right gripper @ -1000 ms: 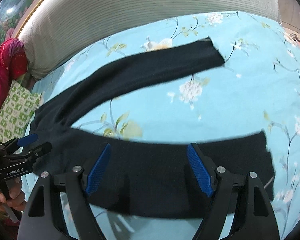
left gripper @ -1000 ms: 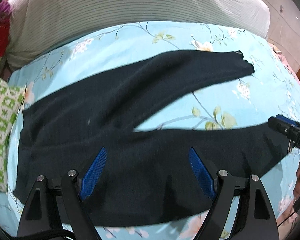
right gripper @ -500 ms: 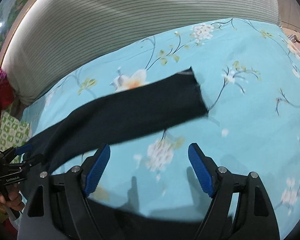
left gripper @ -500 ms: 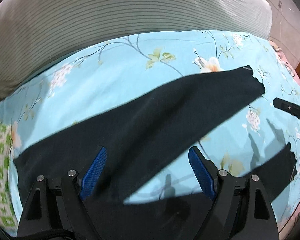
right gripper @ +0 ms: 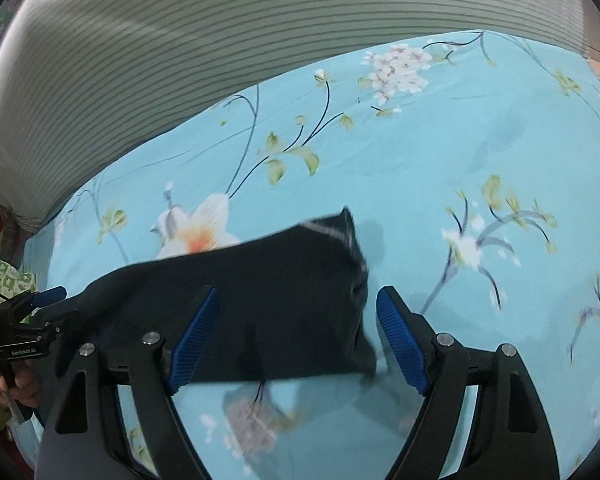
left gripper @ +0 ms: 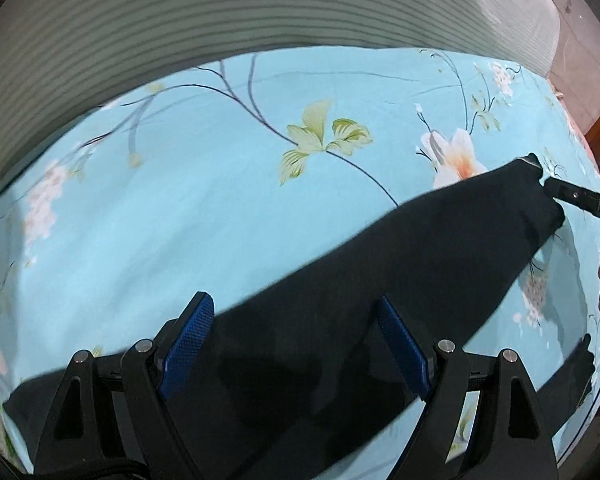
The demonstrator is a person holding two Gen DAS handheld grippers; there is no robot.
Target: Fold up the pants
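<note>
Black pants (left gripper: 380, 288) lie spread on a light blue floral bedsheet (left gripper: 204, 184). In the left wrist view my left gripper (left gripper: 296, 344) is open, low over the far leg's upper part. The far leg's cuff (left gripper: 536, 188) lies at the right, with the right gripper's tip (left gripper: 572, 196) beside it. In the right wrist view my right gripper (right gripper: 296, 332) is open, its blue pads (right gripper: 196, 332) straddling the cuff end (right gripper: 340, 264) of the far leg. The left gripper (right gripper: 28, 320) shows at the left edge there. The near leg is mostly out of view.
A grey striped bolster or headboard cushion (left gripper: 220, 12) runs along the far side of the bed, also in the right wrist view (right gripper: 204, 24). A green-and-white patterned pillow (right gripper: 8, 276) sits at the left edge. A floor strip (left gripper: 580, 20) shows at the far right.
Both grippers have moved forward from over the near leg to over the far leg. The right one now straddles the far cuff. Both stay open.
</note>
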